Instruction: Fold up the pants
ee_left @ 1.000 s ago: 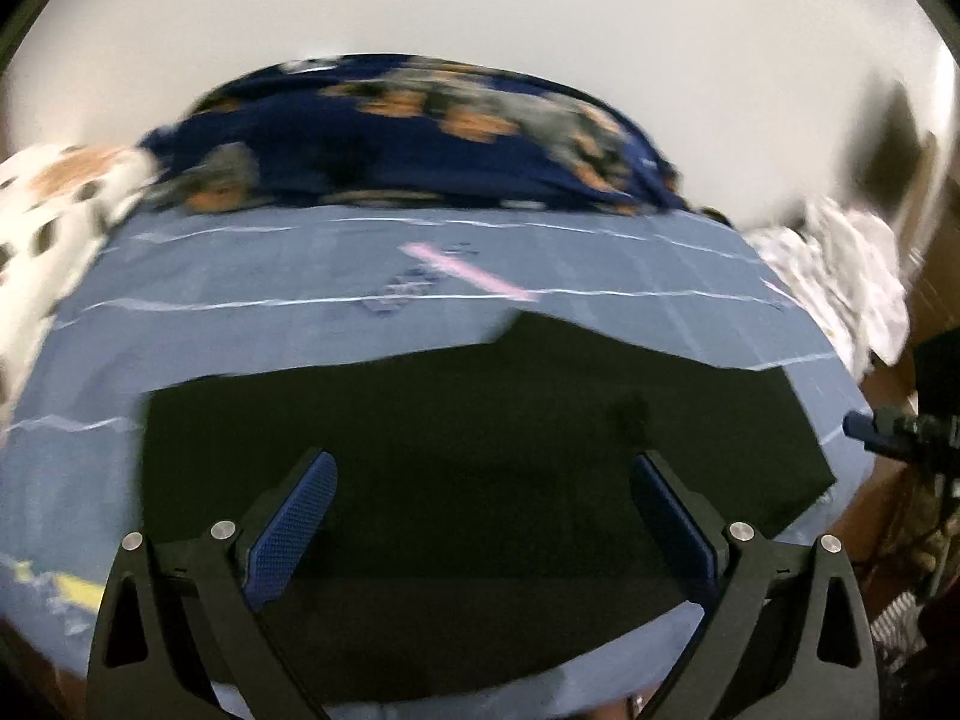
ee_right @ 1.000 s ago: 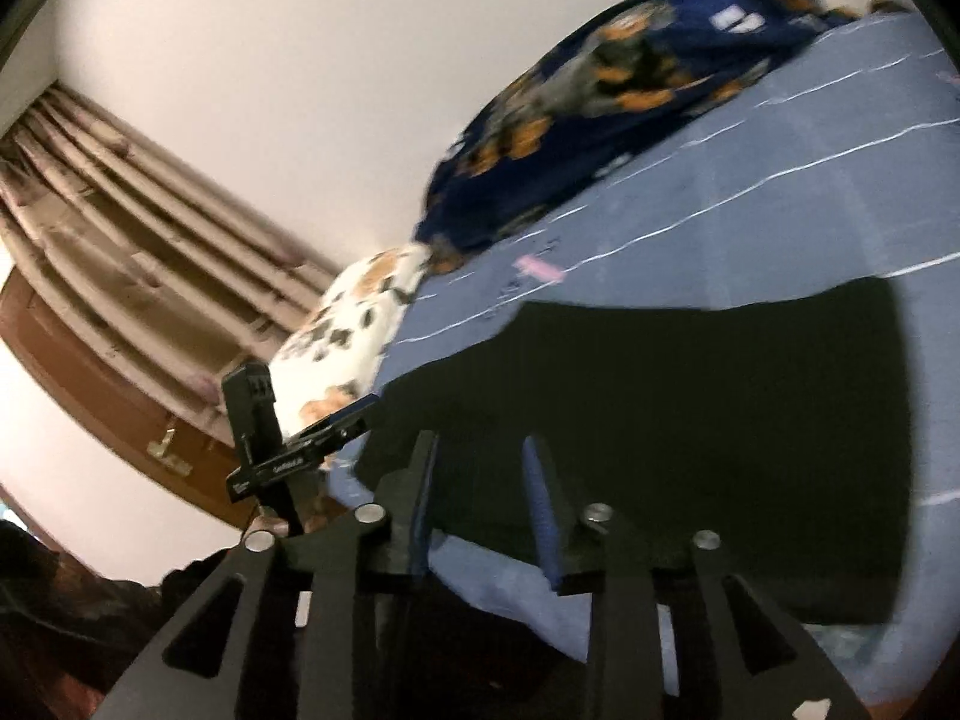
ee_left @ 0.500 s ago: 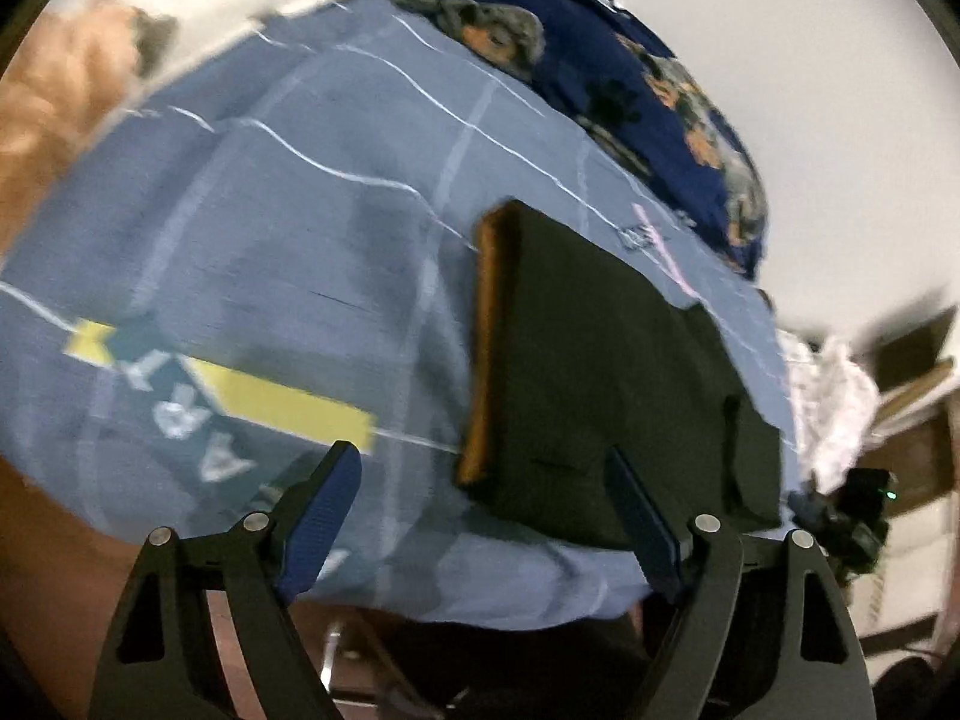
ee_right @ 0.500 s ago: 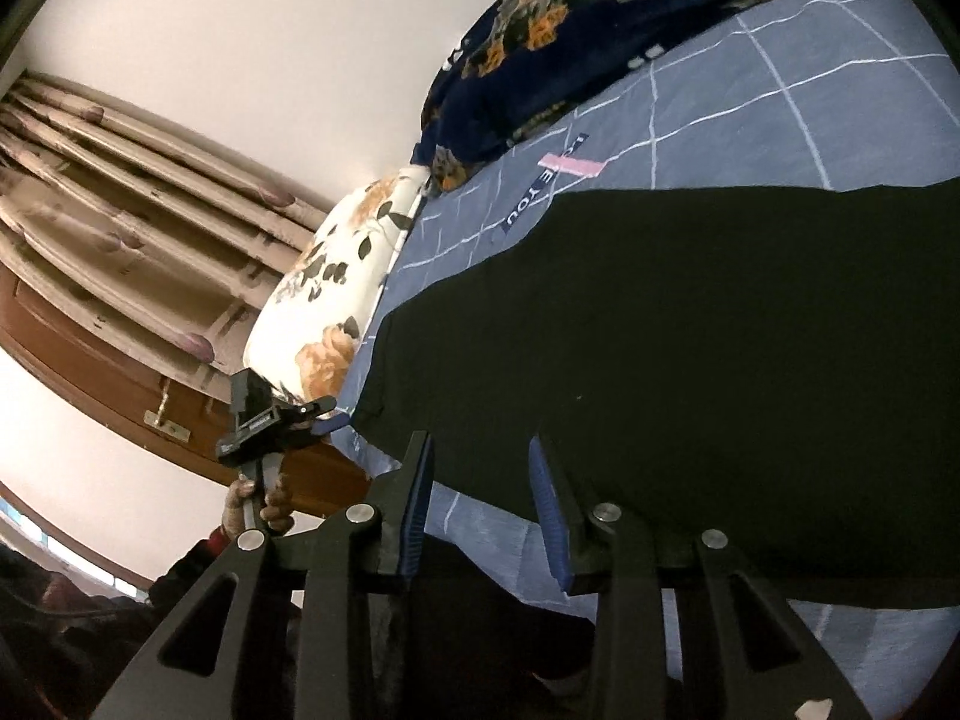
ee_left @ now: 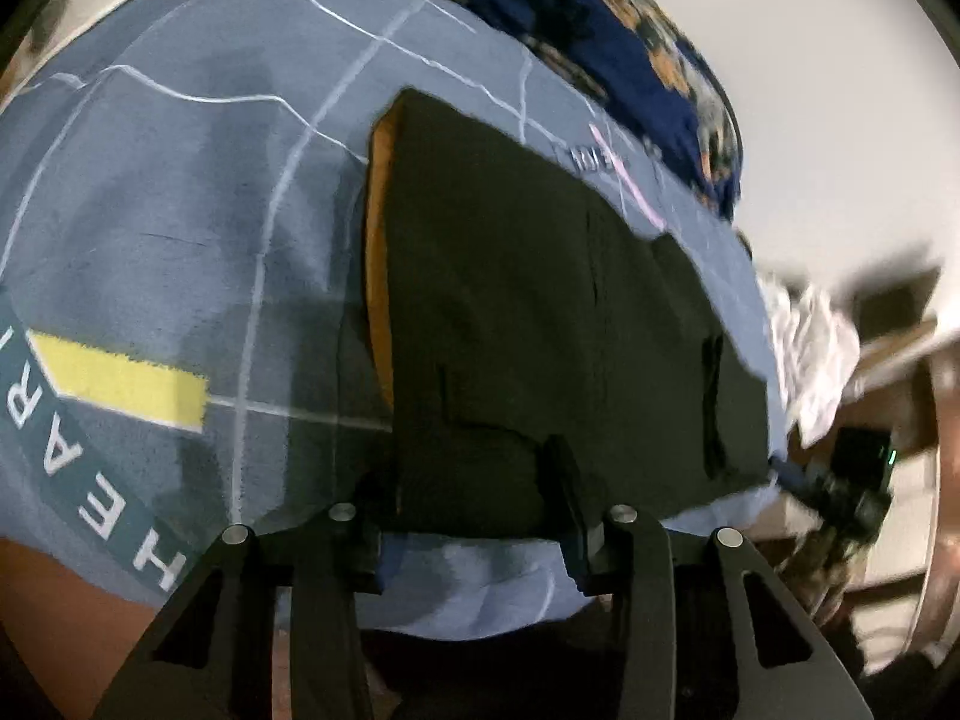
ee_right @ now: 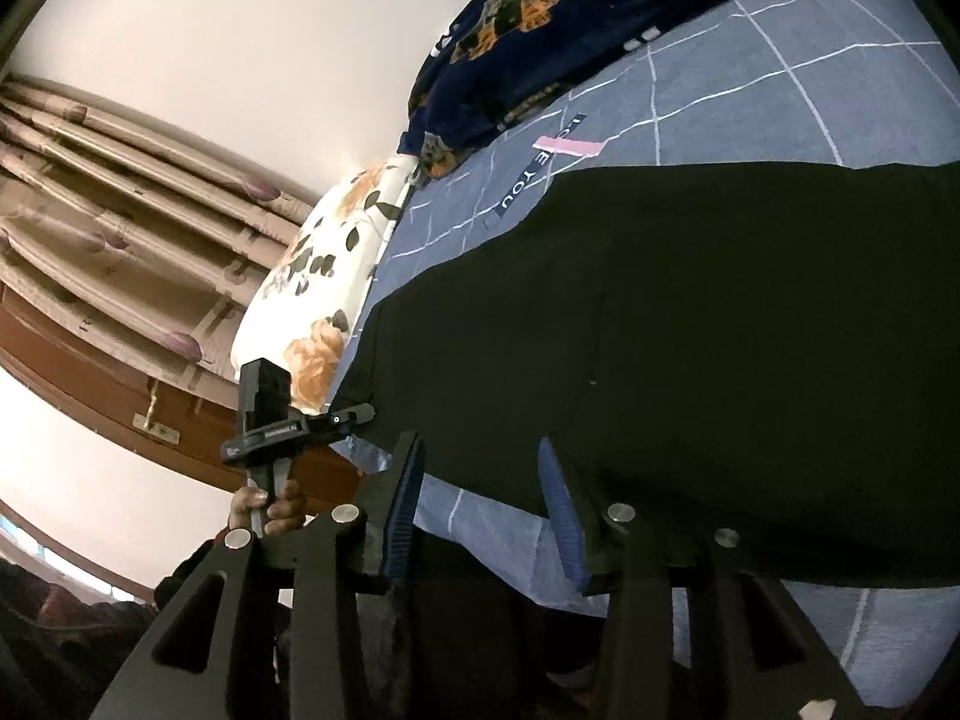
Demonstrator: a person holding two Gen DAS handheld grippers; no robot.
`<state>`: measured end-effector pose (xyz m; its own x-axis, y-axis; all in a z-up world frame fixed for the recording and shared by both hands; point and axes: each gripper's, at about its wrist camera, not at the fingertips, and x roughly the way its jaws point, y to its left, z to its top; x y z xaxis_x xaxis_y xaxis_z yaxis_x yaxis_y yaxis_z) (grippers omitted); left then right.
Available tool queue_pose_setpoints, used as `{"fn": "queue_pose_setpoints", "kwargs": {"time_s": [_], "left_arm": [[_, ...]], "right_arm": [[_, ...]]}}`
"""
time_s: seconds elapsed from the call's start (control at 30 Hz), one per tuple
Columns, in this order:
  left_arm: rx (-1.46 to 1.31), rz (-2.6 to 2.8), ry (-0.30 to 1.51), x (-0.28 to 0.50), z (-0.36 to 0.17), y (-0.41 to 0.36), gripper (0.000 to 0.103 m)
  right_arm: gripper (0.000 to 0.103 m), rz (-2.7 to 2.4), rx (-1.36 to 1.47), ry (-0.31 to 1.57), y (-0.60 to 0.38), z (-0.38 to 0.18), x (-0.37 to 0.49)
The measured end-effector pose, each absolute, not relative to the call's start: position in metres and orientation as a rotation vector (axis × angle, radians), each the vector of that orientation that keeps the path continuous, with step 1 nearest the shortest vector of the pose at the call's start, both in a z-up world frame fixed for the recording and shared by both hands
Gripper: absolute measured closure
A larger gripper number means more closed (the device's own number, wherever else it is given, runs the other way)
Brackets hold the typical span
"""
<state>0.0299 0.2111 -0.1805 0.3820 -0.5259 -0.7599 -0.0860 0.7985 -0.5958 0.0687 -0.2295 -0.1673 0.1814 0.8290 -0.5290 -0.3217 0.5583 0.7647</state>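
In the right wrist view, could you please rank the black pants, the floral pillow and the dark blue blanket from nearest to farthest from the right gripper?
1. Black pants: their near edge lies right at the right gripper.
2. Floral pillow: farther up the bed, on the left.
3. Dark blue blanket: farthest, against the wall.

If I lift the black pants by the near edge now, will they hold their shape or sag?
Probably sag: the black pants lie limp and flat on the blue bedsheet. The layers may slide apart, since an orange lining peeks out at one edge.

Left of the left gripper (ee_left: 468,501), open bedsheet (ee_left: 180,210) is left free (the blanket (ee_left: 600,42) is heaped well beyond).
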Motion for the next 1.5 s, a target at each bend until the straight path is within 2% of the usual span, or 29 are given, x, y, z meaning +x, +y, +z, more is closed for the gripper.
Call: {"fn": "queue_pose_setpoints", "kwargs": {"time_s": [0.1,0.4,0.7,0.73,0.83,0.87,0.9,1.0,1.2,1.33,1.5], "left_arm": [[-0.603,-0.295,1.121,0.025,-0.167,0.207,0.063],[-0.446,-0.306,0.971,0.022,-0.102,0.167,0.066],[-0.320,-0.567,0.872,0.036,-0.030,0.042,0.068],[-0.313,-0.614,0.876,0.038,-0.027,0.023,0.075],[-0.245,-0.711,0.894,0.045,-0.034,-0.035,0.078],[-0.238,-0.760,0.901,0.047,-0.042,-0.054,0.091],[-0.229,-0.790,0.907,0.046,-0.049,-0.067,0.092],[-0.172,-0.859,0.918,0.046,-0.068,-0.103,0.092],[-0.123,-0.793,0.924,0.050,-0.076,-0.096,0.089],[-0.059,-0.641,0.890,0.041,-0.087,-0.059,0.068],[-0.118,-0.545,0.938,0.048,-0.113,-0.019,0.068]], "right_arm": [[0.057,0.873,0.558,1.105,-0.228,-0.168,0.069],[0.054,0.853,0.707,1.093,-0.245,-0.181,0.081],[0.051,0.866,1.044,1.029,-0.282,-0.189,0.108],[0.050,0.875,1.067,1.020,-0.284,-0.188,0.110],[0.046,0.902,1.150,0.985,-0.294,-0.186,0.115],[0.041,0.911,1.188,0.975,-0.298,-0.187,0.116],[0.034,0.915,1.228,0.974,-0.303,-0.190,0.118],[0.025,0.812,1.256,1.000,-0.316,-0.203,0.122],[0.025,0.811,1.342,0.997,-0.329,-0.221,0.126],[0.025,0.748,1.249,1.033,-0.328,-0.216,0.128],[0.025,0.684,1.077,1.101,-0.322,-0.219,0.137]]}}
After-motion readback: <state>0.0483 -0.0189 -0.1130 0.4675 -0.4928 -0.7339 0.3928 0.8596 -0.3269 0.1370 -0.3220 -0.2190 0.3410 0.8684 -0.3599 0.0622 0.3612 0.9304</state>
